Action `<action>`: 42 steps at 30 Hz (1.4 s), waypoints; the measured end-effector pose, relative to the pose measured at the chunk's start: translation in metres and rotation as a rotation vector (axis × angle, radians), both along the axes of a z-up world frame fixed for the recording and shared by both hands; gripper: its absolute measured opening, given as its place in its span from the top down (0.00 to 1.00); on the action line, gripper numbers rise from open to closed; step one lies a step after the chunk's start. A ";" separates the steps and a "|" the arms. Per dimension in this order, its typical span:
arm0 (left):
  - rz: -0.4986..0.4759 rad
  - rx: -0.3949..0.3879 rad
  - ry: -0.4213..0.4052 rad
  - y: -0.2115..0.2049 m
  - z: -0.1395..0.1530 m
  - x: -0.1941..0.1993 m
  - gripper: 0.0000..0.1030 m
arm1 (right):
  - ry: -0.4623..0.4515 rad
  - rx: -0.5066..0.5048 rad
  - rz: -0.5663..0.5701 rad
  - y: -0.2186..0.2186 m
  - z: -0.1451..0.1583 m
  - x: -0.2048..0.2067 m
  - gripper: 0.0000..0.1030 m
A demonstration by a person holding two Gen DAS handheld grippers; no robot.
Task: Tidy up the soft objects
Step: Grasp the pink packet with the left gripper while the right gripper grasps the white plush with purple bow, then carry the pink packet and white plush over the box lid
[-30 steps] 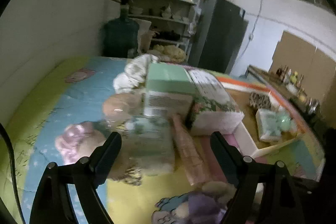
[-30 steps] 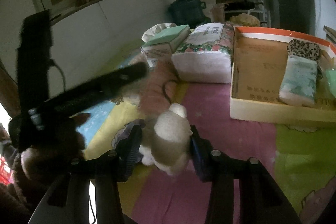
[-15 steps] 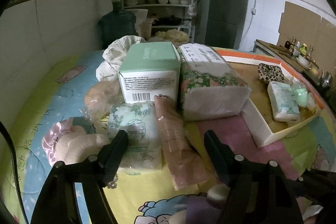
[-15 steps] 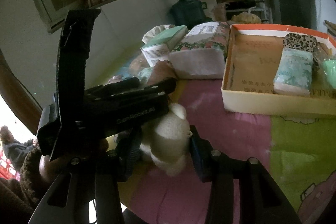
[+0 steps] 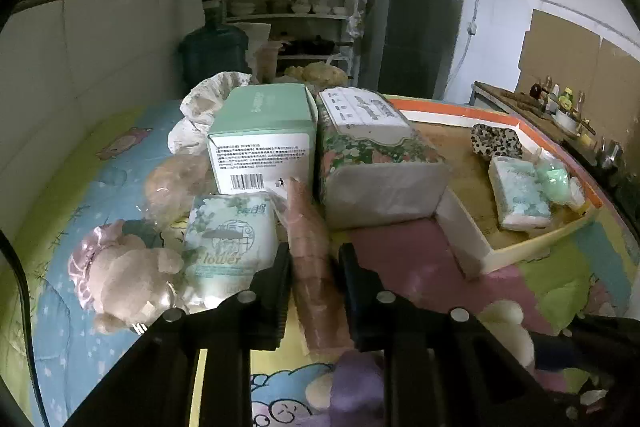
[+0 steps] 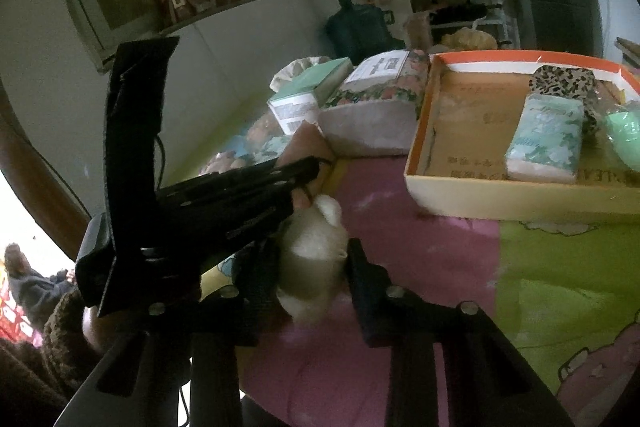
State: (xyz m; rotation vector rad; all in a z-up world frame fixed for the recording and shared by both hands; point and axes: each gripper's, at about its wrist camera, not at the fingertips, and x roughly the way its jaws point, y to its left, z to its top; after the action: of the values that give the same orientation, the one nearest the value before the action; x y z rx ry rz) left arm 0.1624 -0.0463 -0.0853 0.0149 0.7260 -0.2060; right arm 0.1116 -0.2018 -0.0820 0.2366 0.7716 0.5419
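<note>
Pink wrapped pack [image 5: 316, 267] pinched in my left jaws, just closed; right jaws just squeezed the white plush toy [image 6: 312, 259].

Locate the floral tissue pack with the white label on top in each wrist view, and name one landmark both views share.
Left wrist view: the floral tissue pack lies just above centre, between the green box and the orange-rimmed tray.
Right wrist view: the same pack sits above centre, against the tray's left wall.
Shared landmark: the orange-rimmed tray.
</note>
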 end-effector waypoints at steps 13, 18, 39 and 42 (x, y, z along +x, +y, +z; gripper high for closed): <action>-0.001 -0.018 -0.083 0.001 0.029 -0.022 0.78 | -0.039 0.044 -0.036 -0.018 0.014 -0.006 0.70; -0.012 -0.030 -0.124 0.001 0.044 -0.028 0.79 | -0.066 0.028 -0.064 -0.025 0.022 -0.009 0.70; -0.151 -0.106 -0.200 -0.064 0.085 -0.009 0.79 | -0.236 -0.026 -0.266 -0.105 0.073 -0.005 0.70; -0.162 -0.102 -0.207 -0.078 0.088 -0.002 0.79 | -0.255 -0.043 -0.295 -0.117 0.078 0.001 0.70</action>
State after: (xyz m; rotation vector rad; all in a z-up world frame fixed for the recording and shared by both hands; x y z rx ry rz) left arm 0.1604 -0.1244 0.0023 -0.0019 0.5077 -0.3898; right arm 0.1131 -0.3188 -0.0037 0.2312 0.4881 0.2682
